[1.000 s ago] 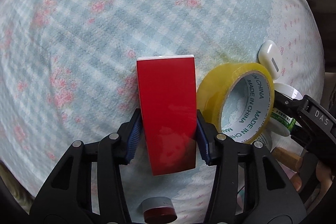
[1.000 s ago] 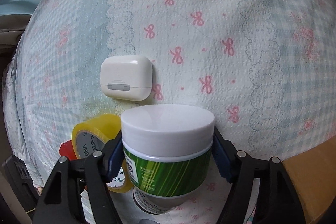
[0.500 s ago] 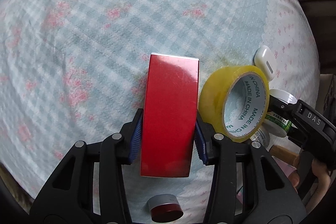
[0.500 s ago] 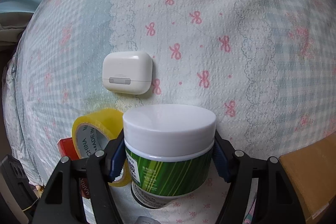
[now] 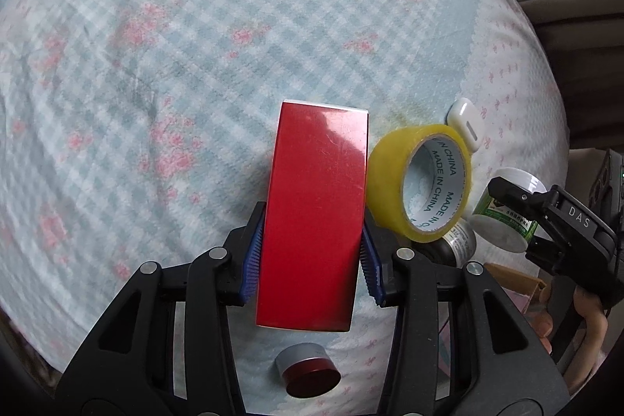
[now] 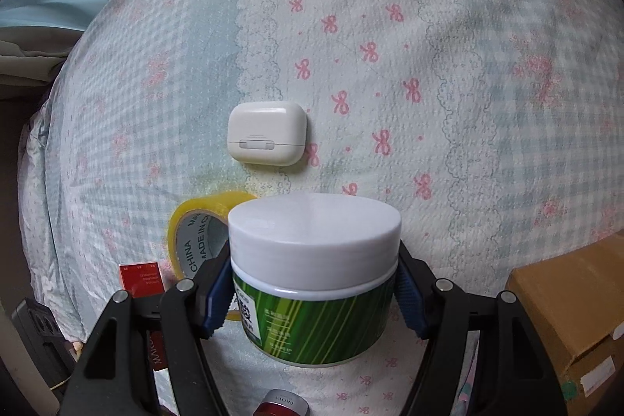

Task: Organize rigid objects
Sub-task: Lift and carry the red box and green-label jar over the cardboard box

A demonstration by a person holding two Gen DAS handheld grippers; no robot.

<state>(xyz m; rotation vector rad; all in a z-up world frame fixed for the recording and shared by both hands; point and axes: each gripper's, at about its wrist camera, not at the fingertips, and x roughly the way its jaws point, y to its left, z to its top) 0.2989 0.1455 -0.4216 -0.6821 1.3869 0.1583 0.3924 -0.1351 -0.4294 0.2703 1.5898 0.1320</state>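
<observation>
I have my left gripper [image 5: 310, 262] clamped on the flat, glossy red rectangular box [image 5: 312, 217], blue pads pressing its long sides near the lower half, the box held above the blue-and-white checked bedspread with pink flowers [image 5: 156, 65]. My right gripper [image 6: 312, 293] is clenched around the round white-lidded plastic jar with the green striped label [image 6: 314, 279], also lifted off the cloth. Just right of the red box sits the yellow roll of clear packing tape [image 5: 419, 182], tilted up on its edge, and beyond it the white rounded earbud case [image 6: 267, 133] lies flat on the cloth. A small silver-and-red cylindrical cap [image 5: 308, 375] lies below the box, and a small dark bottle with a silver label [image 5: 456, 244] rests by the tape roll.

My worries from here: the red box is slick and I grip it low, so a quick swing could let it pivot or slide between the pads. Its right edge looks very near the tape roll — setting it down there could knock the roll over or set it rolling. The jar is wide for my right jaws, which grasp it just under the lid — a jolt might twist it loose. The soft bedding may also let anything stood upright tip.
</observation>
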